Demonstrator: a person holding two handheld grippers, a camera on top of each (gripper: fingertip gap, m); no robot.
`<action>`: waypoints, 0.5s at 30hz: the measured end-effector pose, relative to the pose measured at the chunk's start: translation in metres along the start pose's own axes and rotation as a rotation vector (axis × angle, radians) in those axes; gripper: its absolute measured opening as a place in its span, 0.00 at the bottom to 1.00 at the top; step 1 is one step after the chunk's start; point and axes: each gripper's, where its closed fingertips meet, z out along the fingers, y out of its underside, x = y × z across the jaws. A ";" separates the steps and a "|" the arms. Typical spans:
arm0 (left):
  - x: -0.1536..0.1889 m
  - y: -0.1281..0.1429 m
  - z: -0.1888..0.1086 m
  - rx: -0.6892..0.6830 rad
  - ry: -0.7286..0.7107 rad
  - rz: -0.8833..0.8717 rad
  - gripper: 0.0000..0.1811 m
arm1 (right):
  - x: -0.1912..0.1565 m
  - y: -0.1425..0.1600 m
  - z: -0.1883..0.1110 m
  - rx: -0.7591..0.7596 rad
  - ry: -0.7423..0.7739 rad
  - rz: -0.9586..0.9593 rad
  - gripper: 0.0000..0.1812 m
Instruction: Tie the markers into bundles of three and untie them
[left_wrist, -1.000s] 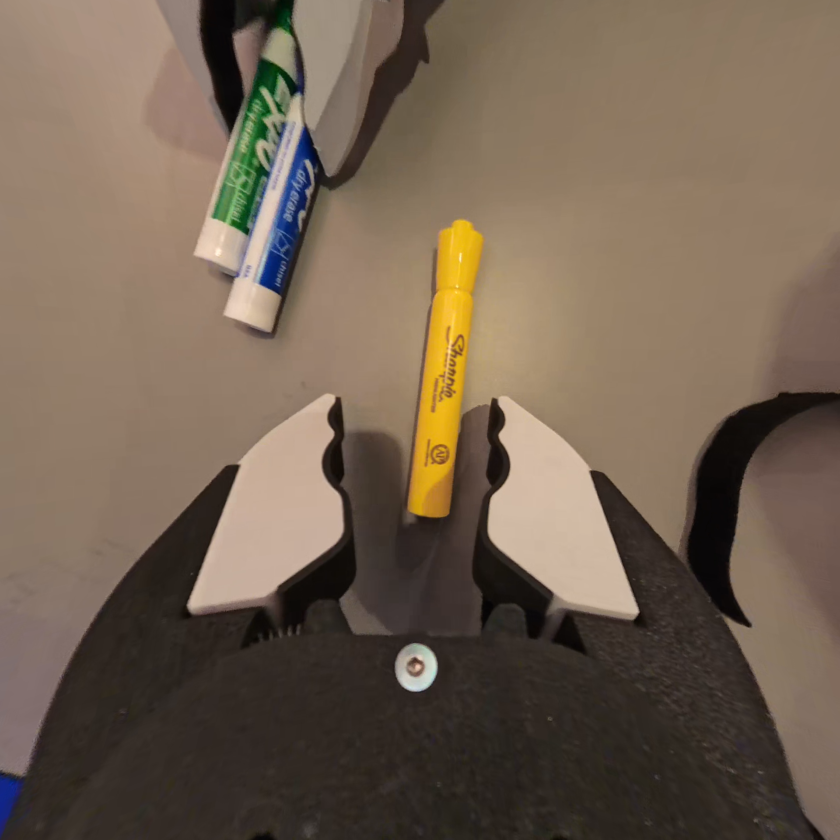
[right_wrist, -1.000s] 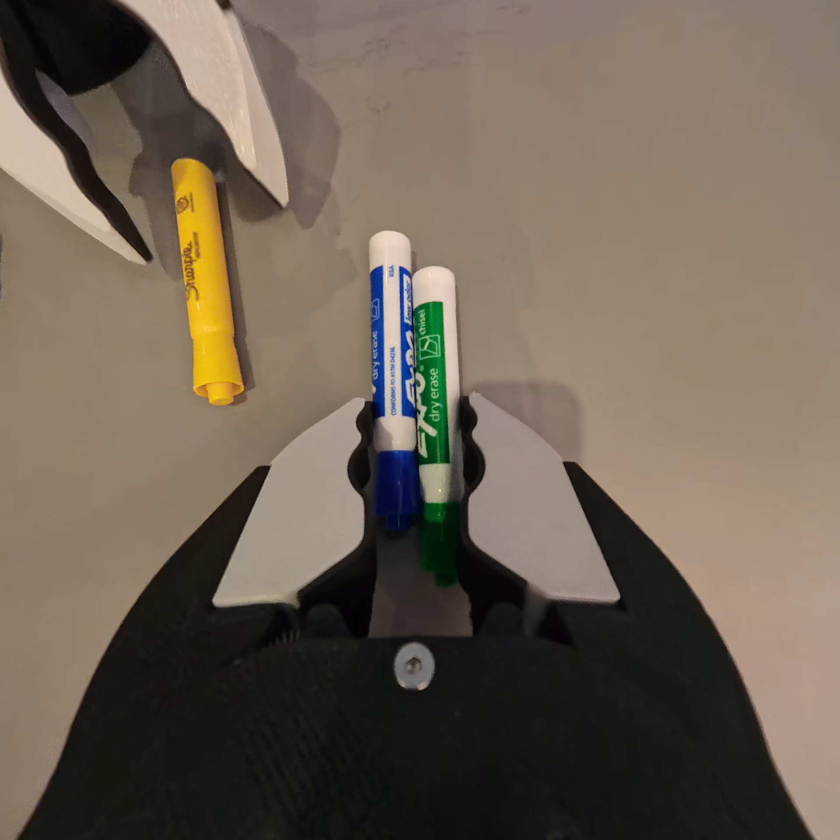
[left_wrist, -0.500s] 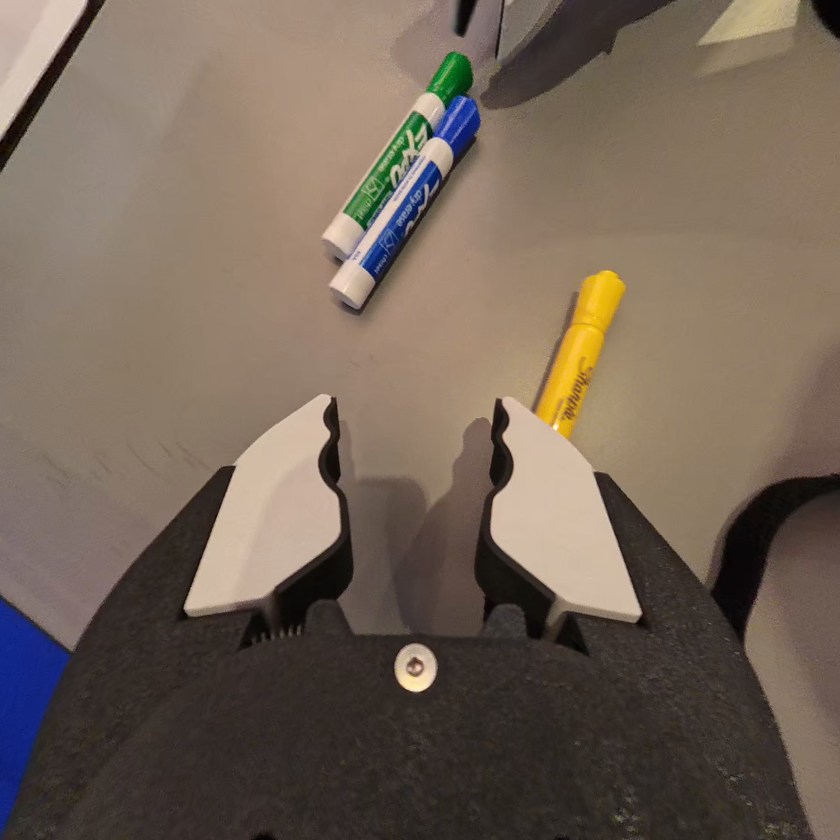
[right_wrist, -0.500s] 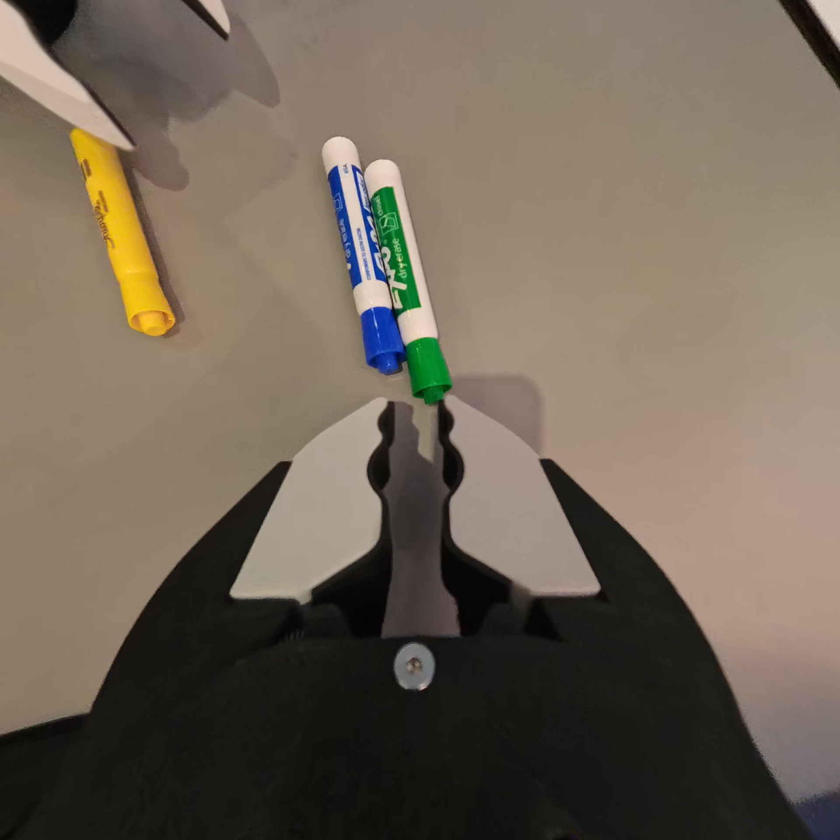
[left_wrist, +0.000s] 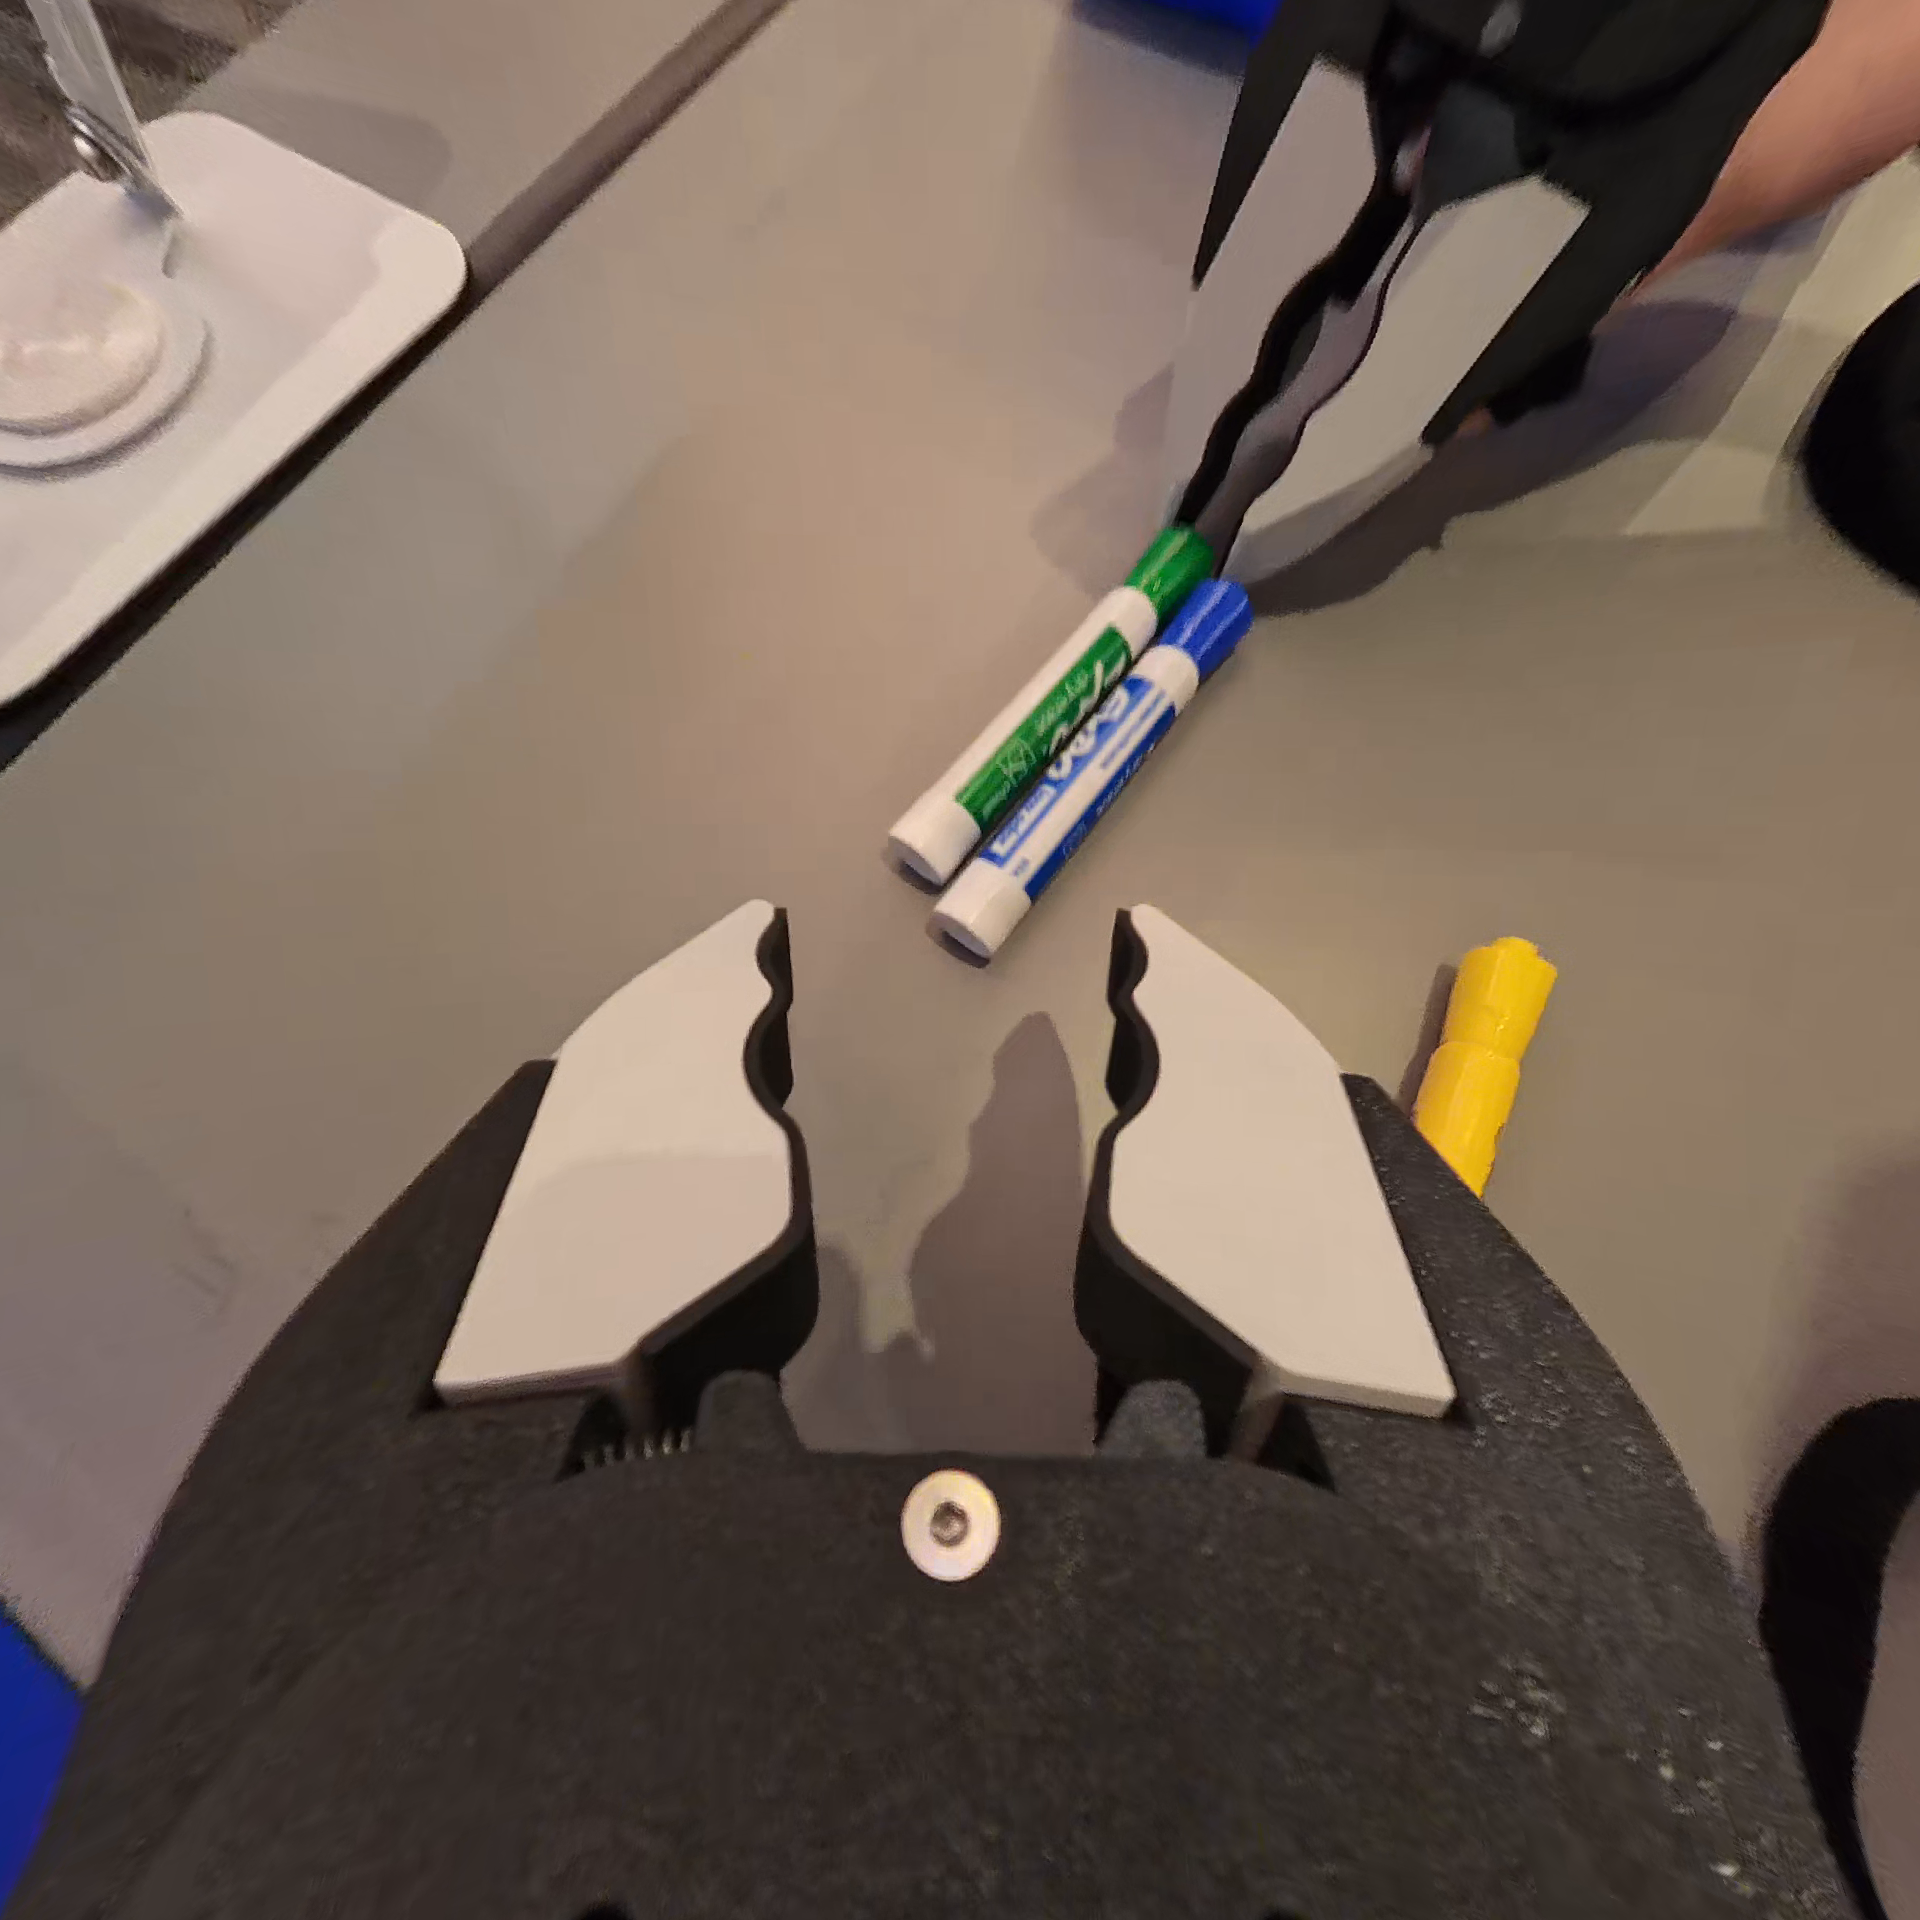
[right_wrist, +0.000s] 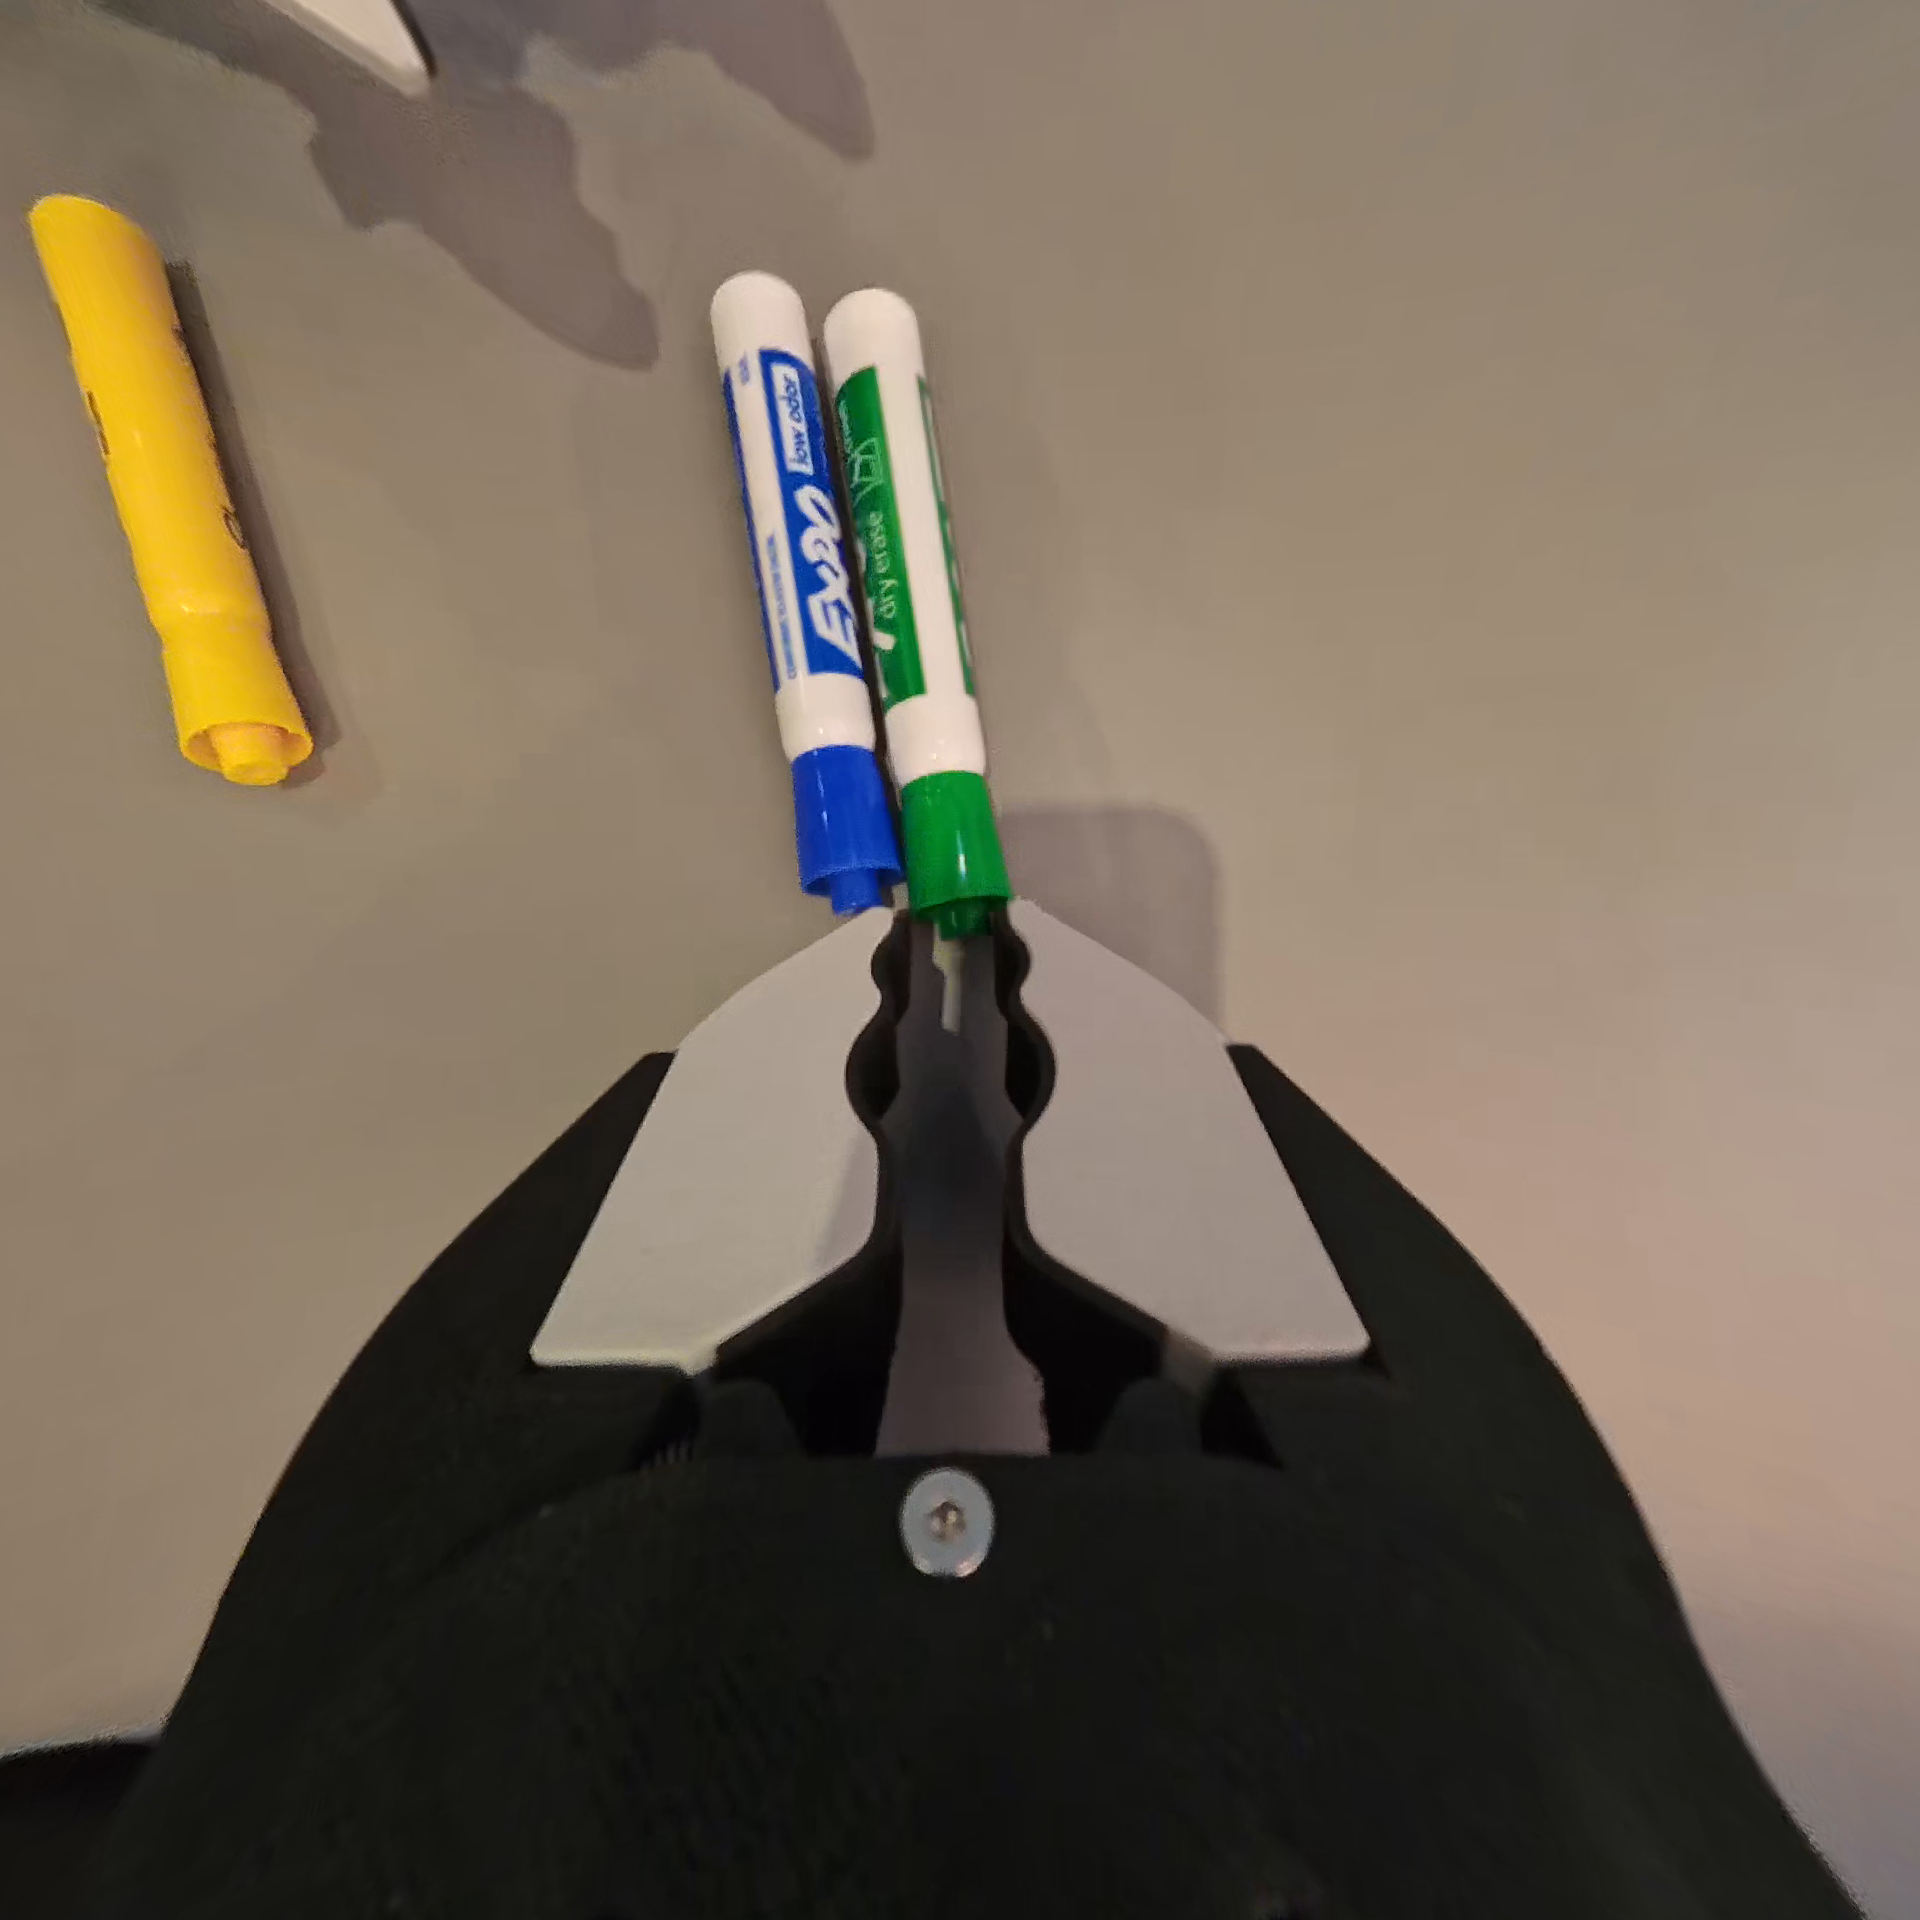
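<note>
Green marker (right_wrist: 914, 582) and blue marker (right_wrist: 795, 540) lie flat on the grey table (right_wrist: 1455, 520), side by side, touching. Right gripper (right_wrist: 945, 925) sits at the green marker's cap end, jaws nearly closed with a narrow gap, gripping nothing. Left gripper (left_wrist: 948, 920) spread wide, empty, just short of the blue marker's white end. Yellow marker (left_wrist: 1481, 1060) lies apart, right of the left gripper.

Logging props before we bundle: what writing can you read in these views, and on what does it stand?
I can't quote the wording; these things carry print:
Blue marker: white print on its blue label.
Green marker: white print on its green label.
Yellow marker: small dark print on the barrel, too blurred to read.
No other writing shows in either view.
</note>
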 end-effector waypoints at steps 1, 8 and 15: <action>-0.001 -0.005 -0.004 0.044 0.008 -0.013 0.33 | 0.000 -0.001 0.000 0.004 -0.004 0.004 0.09; 0.008 -0.065 -0.057 0.478 0.179 -0.107 0.42 | -0.010 -0.033 -0.019 0.199 -0.019 -0.001 0.22; 0.021 -0.103 -0.102 0.740 0.441 -0.073 0.30 | -0.015 -0.042 0.016 0.086 -0.121 -0.026 0.28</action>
